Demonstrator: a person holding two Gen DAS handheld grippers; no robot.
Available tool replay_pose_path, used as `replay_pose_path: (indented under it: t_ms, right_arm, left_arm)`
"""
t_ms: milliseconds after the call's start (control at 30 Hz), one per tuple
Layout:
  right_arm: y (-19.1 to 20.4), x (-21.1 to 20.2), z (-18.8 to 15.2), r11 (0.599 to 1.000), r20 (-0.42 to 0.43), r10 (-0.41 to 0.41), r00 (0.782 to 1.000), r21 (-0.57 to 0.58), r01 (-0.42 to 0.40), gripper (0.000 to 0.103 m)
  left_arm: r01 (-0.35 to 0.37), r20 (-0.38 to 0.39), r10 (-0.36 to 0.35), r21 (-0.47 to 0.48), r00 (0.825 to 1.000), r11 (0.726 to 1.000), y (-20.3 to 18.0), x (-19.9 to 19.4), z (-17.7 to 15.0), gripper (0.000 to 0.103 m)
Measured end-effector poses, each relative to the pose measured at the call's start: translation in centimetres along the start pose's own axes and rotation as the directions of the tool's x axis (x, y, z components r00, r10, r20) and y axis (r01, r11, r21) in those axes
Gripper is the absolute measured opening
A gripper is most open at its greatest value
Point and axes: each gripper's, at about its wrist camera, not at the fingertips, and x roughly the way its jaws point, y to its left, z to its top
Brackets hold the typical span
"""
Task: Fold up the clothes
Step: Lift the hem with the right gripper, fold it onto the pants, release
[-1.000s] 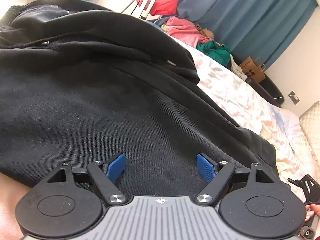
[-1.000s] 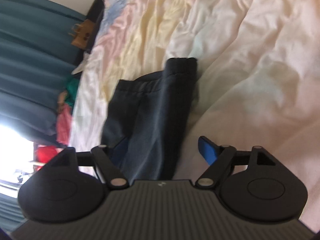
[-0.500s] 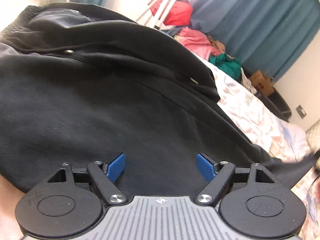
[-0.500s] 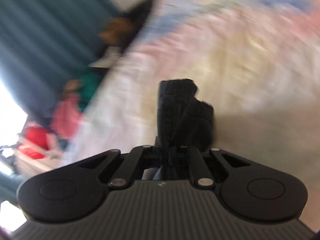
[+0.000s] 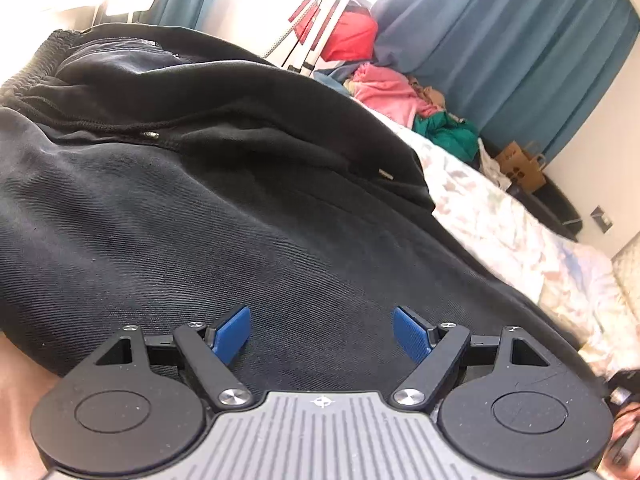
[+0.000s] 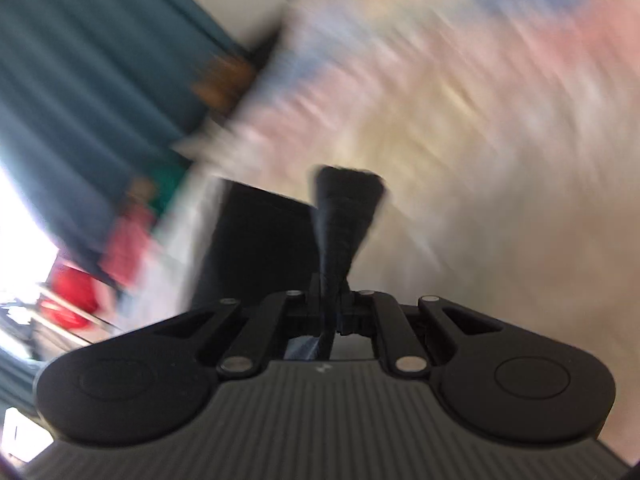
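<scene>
The right gripper [image 6: 334, 300], clamped on the black hoodie's [image 5: 224, 216] cuff [image 6: 346, 216], lifts the sleeve for folding across; the left gripper [image 5: 322, 334] hovers wide open, empty.

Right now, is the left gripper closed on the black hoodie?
No, the left gripper is open: its blue fingers stand wide apart over the black hoodie with no fabric pinched between them.

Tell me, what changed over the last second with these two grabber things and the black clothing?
The right gripper went from open to shut on the black sleeve cuff and is swinging it fast, blurring its view. The left gripper stays open, low over the black hoodie on the bed, having edged slightly closer.
</scene>
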Motion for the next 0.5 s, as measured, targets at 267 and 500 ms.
replay_pose_path:
  t_ms: [267,500]
  right_arm:
    - [1.3,-0.5,-2.1,0.983,0.027,-0.069,0.997,-0.167,0.073,0.012]
    - [6.1,-5.8,-3.9,0.909,0.161,-0.014,0.987,-0.409,0.079,0.080]
  left_arm:
    - [-0.052,0.033,0.048,0.128,0.998,0.990,-2.0,-0.9,-0.1,0.081]
    - [-0.042,0.047,0.035,0.174,0.998,0.984,-2.8,-1.9,-0.3,0.081]
